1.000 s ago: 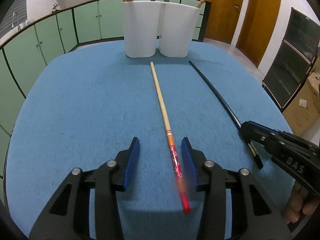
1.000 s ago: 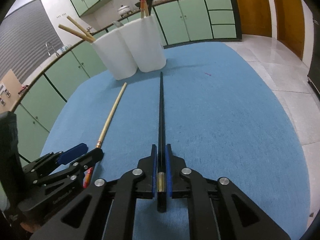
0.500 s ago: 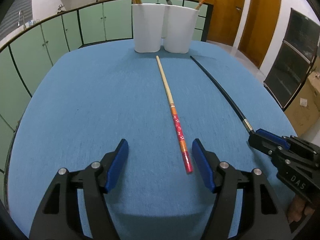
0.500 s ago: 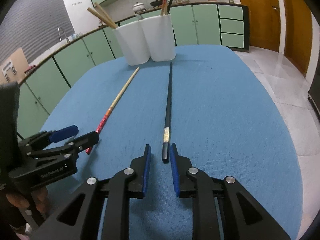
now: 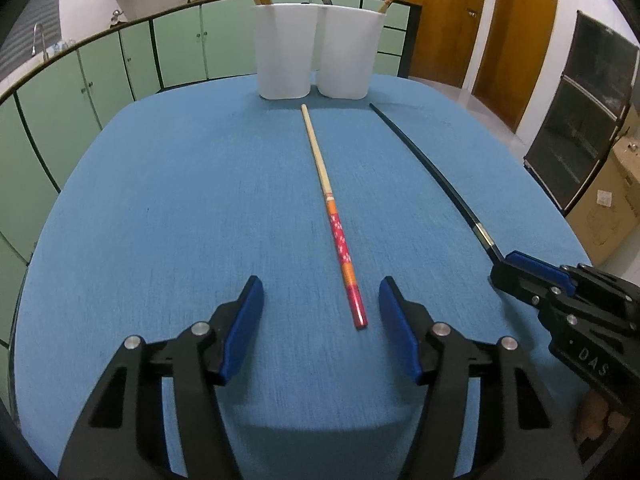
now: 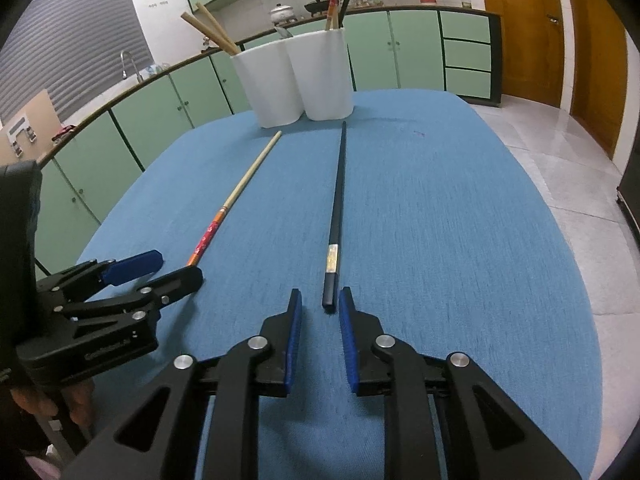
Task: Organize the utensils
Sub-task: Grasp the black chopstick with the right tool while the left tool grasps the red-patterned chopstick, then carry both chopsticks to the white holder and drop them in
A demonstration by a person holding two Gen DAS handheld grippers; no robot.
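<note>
A bamboo chopstick with a red patterned end [image 5: 332, 216] lies flat on the blue table, pointing at two white holders [image 5: 316, 52]. My left gripper [image 5: 320, 300] is open, and the chopstick's red end lies between its fingertips, untouched. A black chopstick [image 6: 338, 204] lies parallel on the right. My right gripper [image 6: 320, 308] is open, just behind its near end, not touching. The red chopstick [image 6: 236, 196] and holders [image 6: 296, 76] also show in the right wrist view. The holders hold several chopsticks.
The blue table [image 5: 160, 208] is rounded, with its near edge just under both grippers. Green kitchen cabinets [image 5: 100, 72] curve behind it. Wooden doors [image 5: 480, 20] and a cardboard box [image 5: 604, 208] stand at the right, past the table edge.
Both grippers have opened and drawn back toward the near table edge. The right gripper let go of the black chopstick, which now lies flat. The red chopstick lies still.
</note>
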